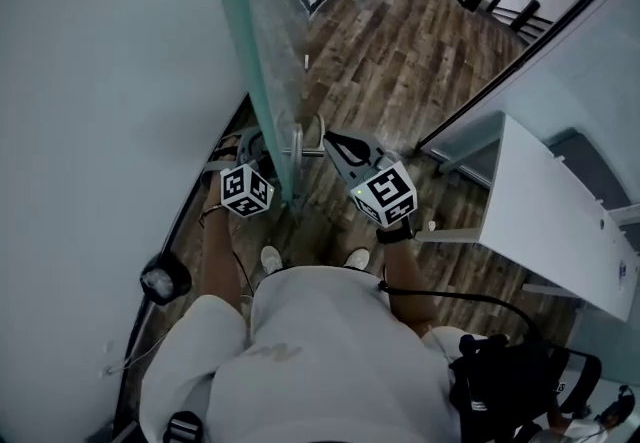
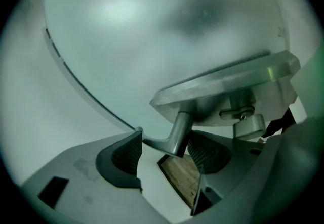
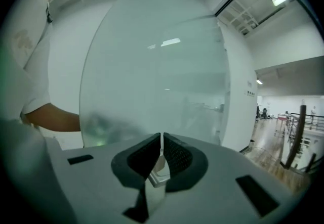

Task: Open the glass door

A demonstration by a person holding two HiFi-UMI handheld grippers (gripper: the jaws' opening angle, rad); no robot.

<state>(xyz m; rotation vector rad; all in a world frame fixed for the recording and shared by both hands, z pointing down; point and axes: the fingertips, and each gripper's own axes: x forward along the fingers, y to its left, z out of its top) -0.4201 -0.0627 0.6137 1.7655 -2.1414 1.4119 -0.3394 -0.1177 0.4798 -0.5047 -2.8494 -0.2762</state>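
Note:
The frosted glass door (image 1: 262,51) stands edge-on in the head view, with metal lever handles (image 1: 312,139) on both faces. My left gripper (image 1: 262,147) is on the door's left side. In the left gripper view its jaws (image 2: 164,149) hold the lever handle (image 2: 177,132) under the metal plate (image 2: 228,91); the bar spans both pads. My right gripper (image 1: 330,141) is on the door's right side, tip at the handle. Its jaws (image 3: 161,149) are shut and point at the glass (image 3: 157,66), with a metal handle part (image 3: 158,176) showing beneath them.
A white wall (image 1: 100,81) runs close on the left, with a black round fitting (image 1: 165,278) low on it. A white desk (image 1: 550,211) and a dark-framed partition (image 1: 520,61) stand to the right. Wood floor (image 1: 400,61) stretches ahead. A black bag (image 1: 510,371) hangs at my right hip.

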